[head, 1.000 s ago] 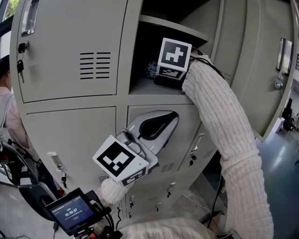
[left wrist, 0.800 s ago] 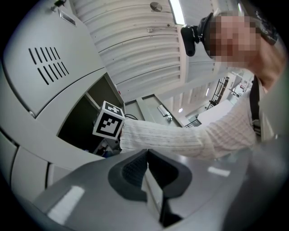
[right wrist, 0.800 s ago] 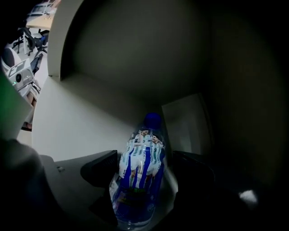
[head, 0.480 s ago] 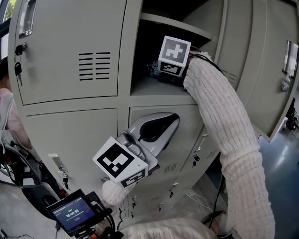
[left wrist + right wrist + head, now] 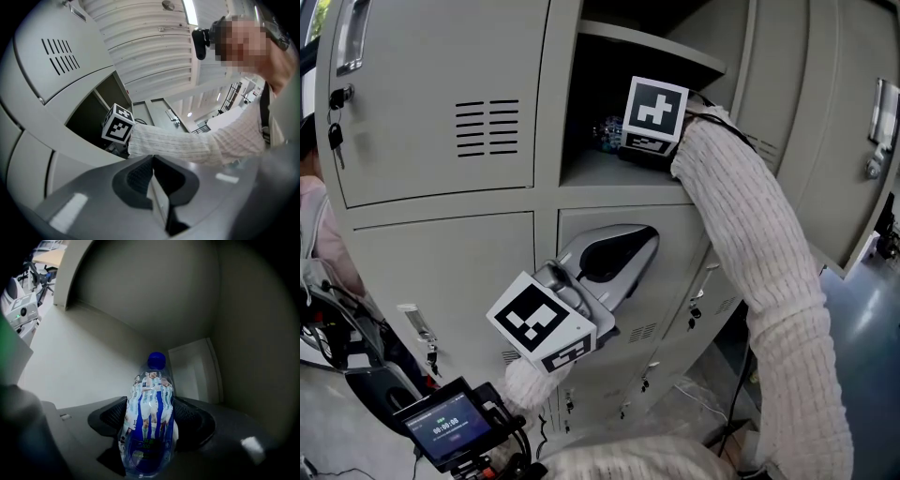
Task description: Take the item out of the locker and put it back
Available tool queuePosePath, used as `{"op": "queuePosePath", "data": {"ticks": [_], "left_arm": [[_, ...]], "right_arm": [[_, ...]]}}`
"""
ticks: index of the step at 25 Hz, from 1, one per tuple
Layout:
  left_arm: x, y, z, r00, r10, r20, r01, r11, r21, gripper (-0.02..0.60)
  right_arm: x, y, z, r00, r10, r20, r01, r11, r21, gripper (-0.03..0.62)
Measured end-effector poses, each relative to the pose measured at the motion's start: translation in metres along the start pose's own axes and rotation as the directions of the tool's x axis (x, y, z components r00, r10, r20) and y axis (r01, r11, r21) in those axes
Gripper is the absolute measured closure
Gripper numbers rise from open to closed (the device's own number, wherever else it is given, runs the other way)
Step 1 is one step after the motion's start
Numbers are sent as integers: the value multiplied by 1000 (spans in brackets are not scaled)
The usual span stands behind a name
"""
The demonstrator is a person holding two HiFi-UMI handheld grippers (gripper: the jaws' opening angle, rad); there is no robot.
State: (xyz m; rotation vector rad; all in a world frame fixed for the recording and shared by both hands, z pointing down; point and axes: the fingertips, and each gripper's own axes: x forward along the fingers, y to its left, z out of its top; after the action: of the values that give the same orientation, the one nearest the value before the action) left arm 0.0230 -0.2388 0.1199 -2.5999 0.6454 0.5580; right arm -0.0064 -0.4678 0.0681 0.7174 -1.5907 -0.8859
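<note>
A bank of pale grey metal lockers (image 5: 441, 234) fills the scene. One upper compartment (image 5: 600, 169) stands open, with a shelf (image 5: 647, 49) across its top. Its door (image 5: 853, 141) is swung out to the right.

Inside that compartment is a clear plastic bottle (image 5: 149, 394) with a blue cap. From the head view only a blue glimpse of it shows, deep inside. Its base is hidden, so whether it rests on the compartment floor cannot be told.

The right gripper (image 5: 150, 420) reaches in from the right, on an arm in a white knitted sleeve (image 5: 750, 244). Its jaws are closing on the bottle, and the dark ridged pads (image 5: 112, 416) sit against its two sides.

The left gripper (image 5: 152, 164) hangs lower and nearer, in front of the closed door below the open compartment. Its jaws are pressed together with nothing between them.

To the left is a closed door with vent slots (image 5: 483, 129), and keys (image 5: 337, 136) hang from its lock. A small screen (image 5: 450, 427) glows at the near left, its digits too small to read. A person (image 5: 311, 211) stands at the far left edge.

The bottle's label shows a row of footballers in blue and white striped shirts, with the numbers 10 and 9. The small print below them cannot be read.
</note>
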Motion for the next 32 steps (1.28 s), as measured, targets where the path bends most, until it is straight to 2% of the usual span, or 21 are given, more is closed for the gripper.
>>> {"op": "queuePosePath", "data": {"ticks": [8, 14, 21, 29, 32], "left_arm": [[-11, 14, 1, 999, 49, 15, -49, 998, -25, 577], [-16, 18, -14, 998, 63, -15, -64, 997, -51, 575], [-16, 16, -24, 997, 62, -38, -64, 995, -70, 575], [-15, 7, -24, 997, 38, -60, -43, 995, -87, 575], [-14, 6, -25, 997, 38, -63, -42, 997, -70, 575]], "right_arm": [[-13, 14, 17, 998, -29, 63, 33, 998, -55, 279], [-23, 17, 21, 989, -96, 114, 105, 991, -77, 279], [-38, 24, 19, 971, -152, 186, 162, 986, -39, 279], [-81, 29, 15, 924, -276, 264, 274, 961, 44, 279], [-100, 24, 13, 874, -371, 313, 353, 928, 115, 278]]}}
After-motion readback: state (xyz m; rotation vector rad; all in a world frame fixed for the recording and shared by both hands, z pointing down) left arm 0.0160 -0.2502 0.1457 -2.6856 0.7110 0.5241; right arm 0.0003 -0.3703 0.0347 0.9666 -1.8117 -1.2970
